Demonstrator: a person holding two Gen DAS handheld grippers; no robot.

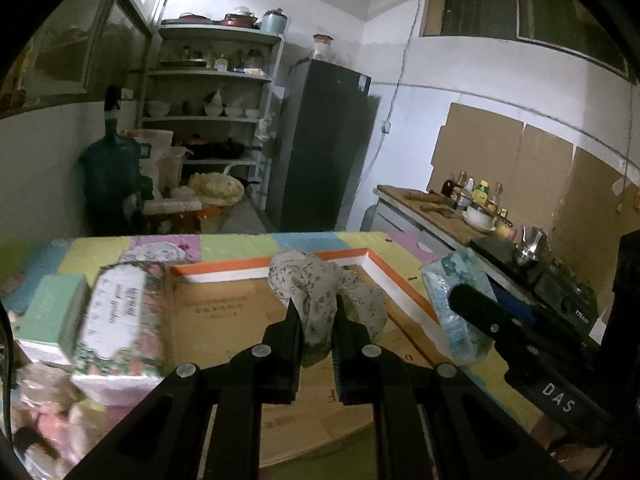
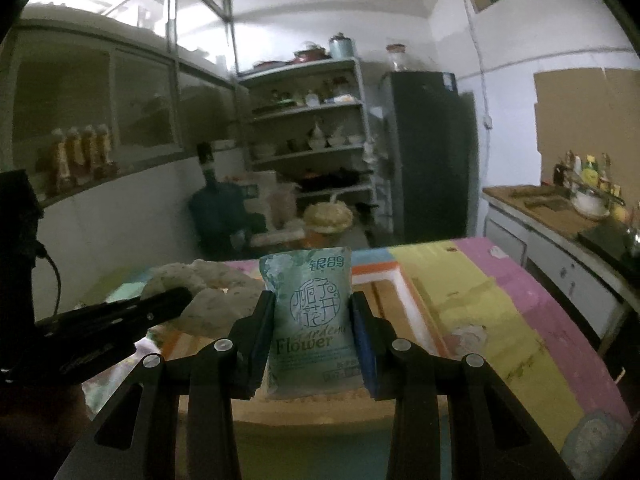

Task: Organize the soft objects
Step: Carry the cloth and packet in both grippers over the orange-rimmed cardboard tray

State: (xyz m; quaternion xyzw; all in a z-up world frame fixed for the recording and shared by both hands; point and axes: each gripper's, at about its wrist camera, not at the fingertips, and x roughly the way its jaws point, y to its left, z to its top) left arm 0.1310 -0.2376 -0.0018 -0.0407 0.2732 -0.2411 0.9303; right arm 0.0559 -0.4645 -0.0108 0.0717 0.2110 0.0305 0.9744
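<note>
Both grippers are closed on something: left gripper [image 1: 316, 316] pinches a floral cloth [image 1: 324, 292], right gripper [image 2: 314, 312] clamps a green tissue pack [image 2: 312, 320] above the cardboard tray [image 1: 224, 312].

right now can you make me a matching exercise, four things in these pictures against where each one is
Things:
1. crumpled floral cloth
2. teal plastic tissue pack printed "Flower"
3. tall dark grey fridge
4. glass jar with a red lid

Places:
a. on top of the fridge
b. between the fingers of the right gripper
c. standing to the right of the white shelf rack
d. between the fingers of the left gripper

Pairs: 1-d, 2-b, 3-c, 4-a
</note>
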